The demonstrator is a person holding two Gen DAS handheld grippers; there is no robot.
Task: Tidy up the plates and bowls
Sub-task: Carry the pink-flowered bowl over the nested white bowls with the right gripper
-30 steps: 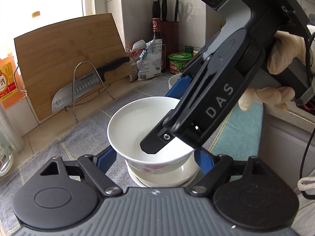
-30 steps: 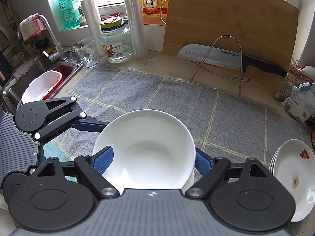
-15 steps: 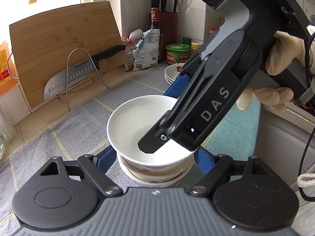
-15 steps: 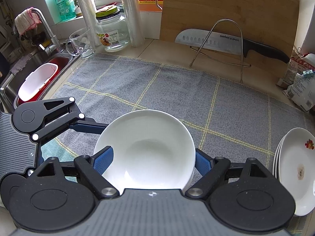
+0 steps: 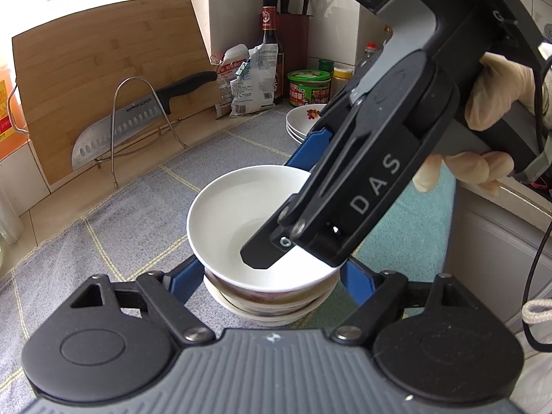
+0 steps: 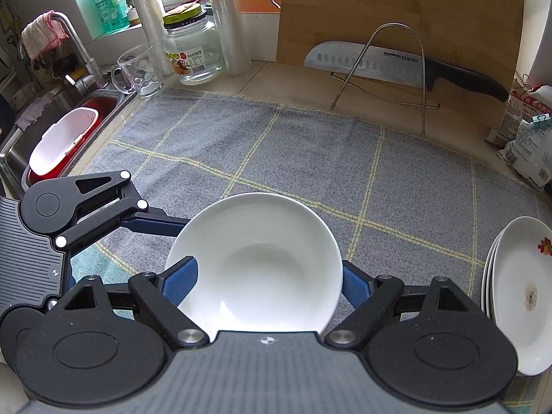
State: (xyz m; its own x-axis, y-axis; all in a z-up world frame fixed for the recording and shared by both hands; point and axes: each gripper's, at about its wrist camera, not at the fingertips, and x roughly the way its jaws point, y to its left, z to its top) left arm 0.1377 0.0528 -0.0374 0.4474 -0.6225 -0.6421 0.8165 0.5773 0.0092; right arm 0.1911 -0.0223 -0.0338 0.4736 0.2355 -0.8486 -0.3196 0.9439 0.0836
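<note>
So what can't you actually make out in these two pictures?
- Bowl count: in the left wrist view the stack of bowls is cut off by the left gripper.
- Grip: in the right wrist view the top bowl hides the right gripper pads' contact.
- Plates: the right edge crops them.
- Sink: cut off at the left edge.

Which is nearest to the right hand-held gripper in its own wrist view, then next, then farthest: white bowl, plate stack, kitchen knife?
1. White bowl: between the right hand-held gripper's fingers.
2. Plate stack: off to the right, on the mat's edge.
3. Kitchen knife: at the back, on the wire rack against the cutting board.
</note>
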